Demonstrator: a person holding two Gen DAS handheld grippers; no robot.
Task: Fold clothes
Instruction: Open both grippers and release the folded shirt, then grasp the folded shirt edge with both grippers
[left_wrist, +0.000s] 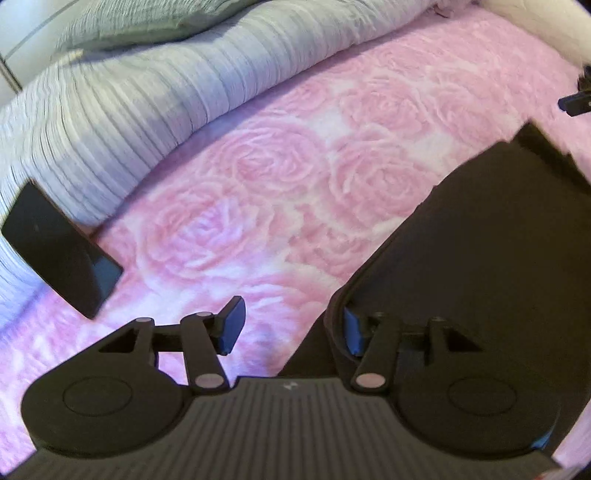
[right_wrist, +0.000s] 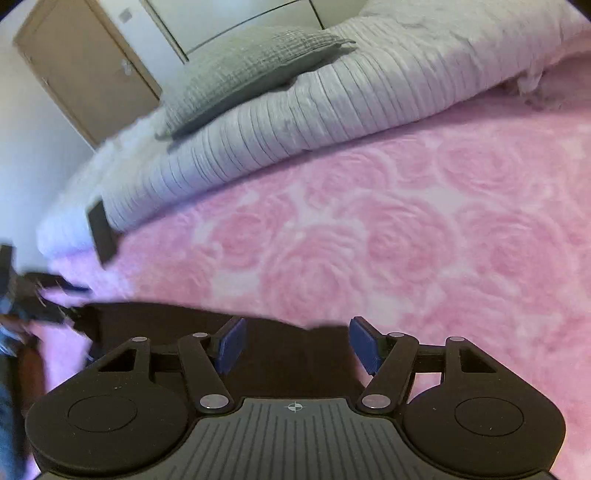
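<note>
One dark garment is lying flat on the pink rose blanket — one black phone is sitting beside the white duvet. Left gripper and right gripper are both hanging spread wide, pinching nothing — garment edge sits under each.

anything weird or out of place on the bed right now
One thing: a black phone-like slab lies partly on the pink rose blanket, tilted up against the rolled white duvet rather than flat. It sits well apart from the dark garment, so it is not in the way yet. Nothing looks spilled or damaged.
</note>
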